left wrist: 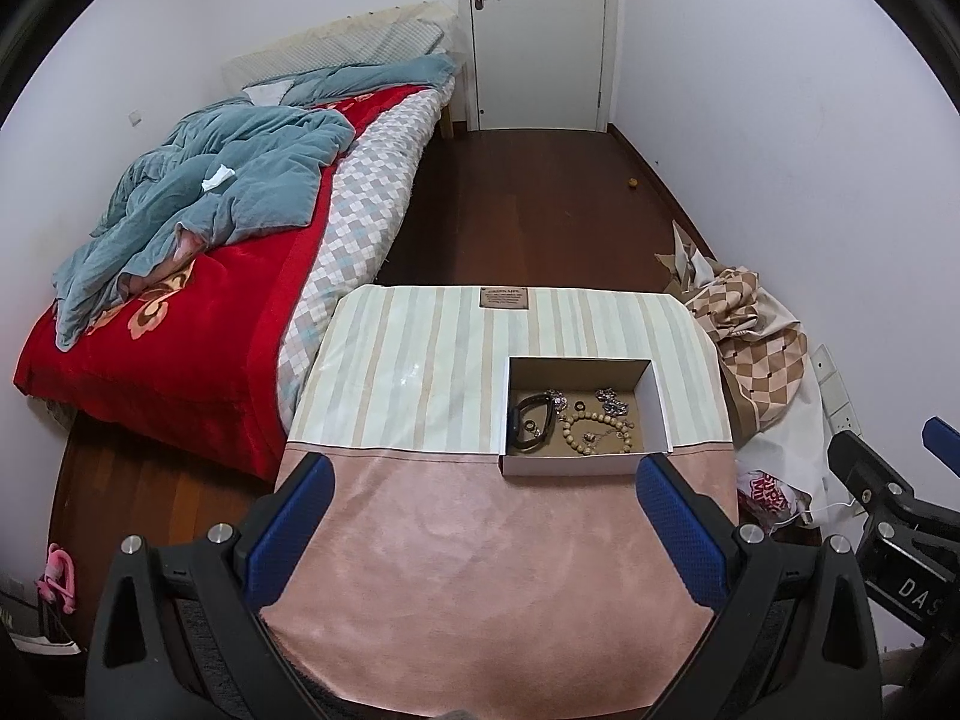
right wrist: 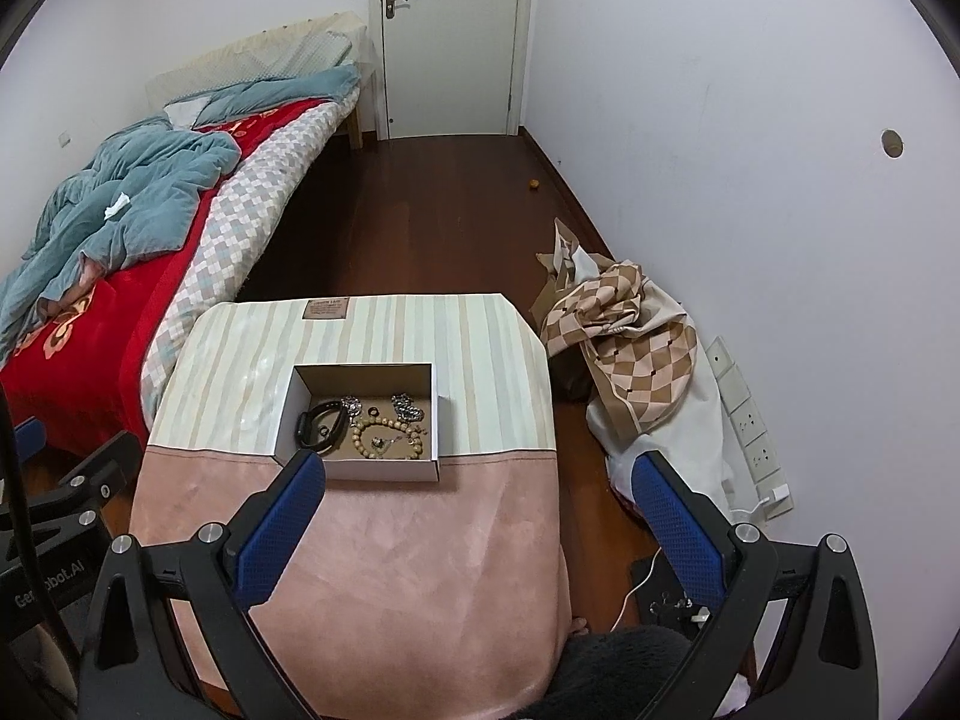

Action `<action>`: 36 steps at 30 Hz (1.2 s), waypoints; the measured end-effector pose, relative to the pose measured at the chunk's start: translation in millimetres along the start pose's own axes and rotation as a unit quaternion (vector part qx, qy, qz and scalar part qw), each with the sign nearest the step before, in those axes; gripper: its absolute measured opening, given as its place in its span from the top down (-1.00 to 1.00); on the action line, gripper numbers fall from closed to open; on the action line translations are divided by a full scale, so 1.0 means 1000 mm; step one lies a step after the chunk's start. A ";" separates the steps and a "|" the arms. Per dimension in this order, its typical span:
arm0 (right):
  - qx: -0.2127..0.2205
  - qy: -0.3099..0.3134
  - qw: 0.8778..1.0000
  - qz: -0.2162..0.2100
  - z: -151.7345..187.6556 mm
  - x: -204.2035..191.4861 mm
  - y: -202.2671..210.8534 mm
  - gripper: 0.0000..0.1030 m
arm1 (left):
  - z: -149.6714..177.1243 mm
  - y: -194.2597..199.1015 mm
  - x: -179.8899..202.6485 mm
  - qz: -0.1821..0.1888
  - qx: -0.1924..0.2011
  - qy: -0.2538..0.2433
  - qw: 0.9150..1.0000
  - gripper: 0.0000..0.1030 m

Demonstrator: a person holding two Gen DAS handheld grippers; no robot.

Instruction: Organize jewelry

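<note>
Two spread grippers (left wrist: 480,480) (right wrist: 477,483), one jewelry box (left wrist: 567,463).

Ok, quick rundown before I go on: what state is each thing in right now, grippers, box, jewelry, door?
left gripper: open, empty, held back from the box
right gripper: open, empty
cardboard box: open-topped, upright on the table
wooden bead bracelet: lying flat in the box
black smartwatch: lying in the box, left side
silver jewelry: heaped at the box's far side
door: closed

"DAS" on right gripper (left wrist: 900,516) body, ".AI" on left gripper (right wrist: 66,492) (partly hidden)
</note>
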State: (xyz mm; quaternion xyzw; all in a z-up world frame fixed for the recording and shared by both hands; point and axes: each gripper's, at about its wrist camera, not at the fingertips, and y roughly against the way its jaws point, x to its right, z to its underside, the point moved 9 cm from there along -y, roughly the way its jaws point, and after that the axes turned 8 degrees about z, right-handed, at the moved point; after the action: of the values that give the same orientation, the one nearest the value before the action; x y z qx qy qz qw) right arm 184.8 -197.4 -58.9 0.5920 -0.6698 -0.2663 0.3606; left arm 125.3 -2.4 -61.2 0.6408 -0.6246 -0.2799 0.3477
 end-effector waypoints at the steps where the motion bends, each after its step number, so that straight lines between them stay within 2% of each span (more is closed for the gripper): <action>1: 0.000 0.000 1.000 0.001 0.000 0.000 0.000 -1.00 | 0.000 0.000 0.000 0.000 0.000 0.000 1.000 -0.99; 25: 0.000 0.005 1.000 -0.006 -0.001 -0.001 -0.001 -1.00 | 0.000 -0.001 -0.003 -0.011 0.008 0.001 1.000 -1.00; 36: -0.002 0.006 1.000 -0.008 -0.001 -0.001 -0.003 -1.00 | 0.003 -0.003 -0.003 -0.008 -0.001 0.003 1.000 -1.00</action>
State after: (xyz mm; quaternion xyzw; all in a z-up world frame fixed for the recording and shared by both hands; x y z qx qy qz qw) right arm 187.0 -196.9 -60.6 0.5978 -0.6627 -0.2669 0.3637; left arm 124.8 0.3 -65.2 0.6466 -0.6180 -0.2817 0.3474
